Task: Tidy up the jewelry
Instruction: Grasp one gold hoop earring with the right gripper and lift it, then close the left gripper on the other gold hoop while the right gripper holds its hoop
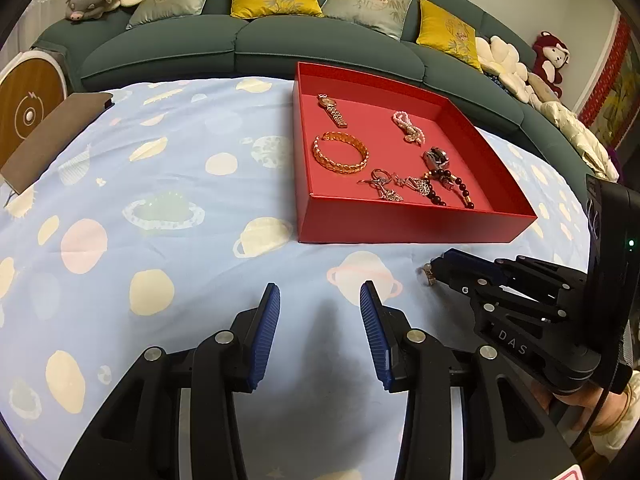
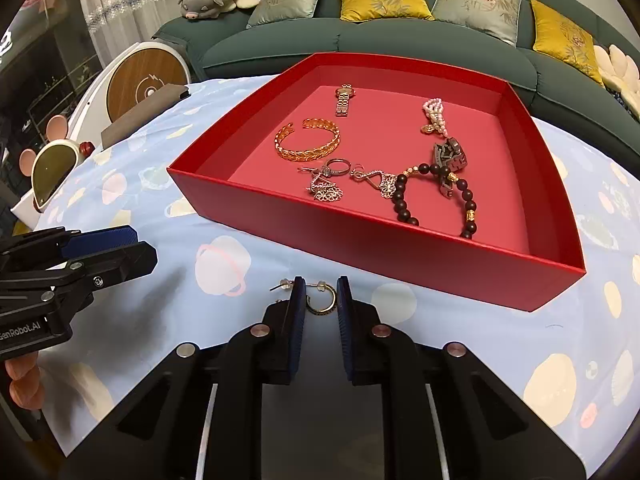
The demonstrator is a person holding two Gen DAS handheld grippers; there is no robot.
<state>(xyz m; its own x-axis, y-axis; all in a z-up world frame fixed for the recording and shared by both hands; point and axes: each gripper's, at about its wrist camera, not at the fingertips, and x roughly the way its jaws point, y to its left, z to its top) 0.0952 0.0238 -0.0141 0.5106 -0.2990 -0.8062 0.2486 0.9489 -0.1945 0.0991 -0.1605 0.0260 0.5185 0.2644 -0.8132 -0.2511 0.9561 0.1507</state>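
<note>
A gold hoop earring lies on the planet-print cloth just in front of the red tray. My right gripper is narrowed around it, pads touching the hoop's sides. A second small earring pokes out beside its left finger. The tray holds a gold bangle, a watch, a pearl bracelet, a dark bead bracelet and rings with pendants. My left gripper hovers open over bare cloth, left of the right gripper, with nothing between its fingers.
A green sofa with yellow and grey cushions curves behind the table. A brown notebook and a round wooden disc sit at the far left edge. Sunglasses rest near that edge. A hand shows under the left gripper.
</note>
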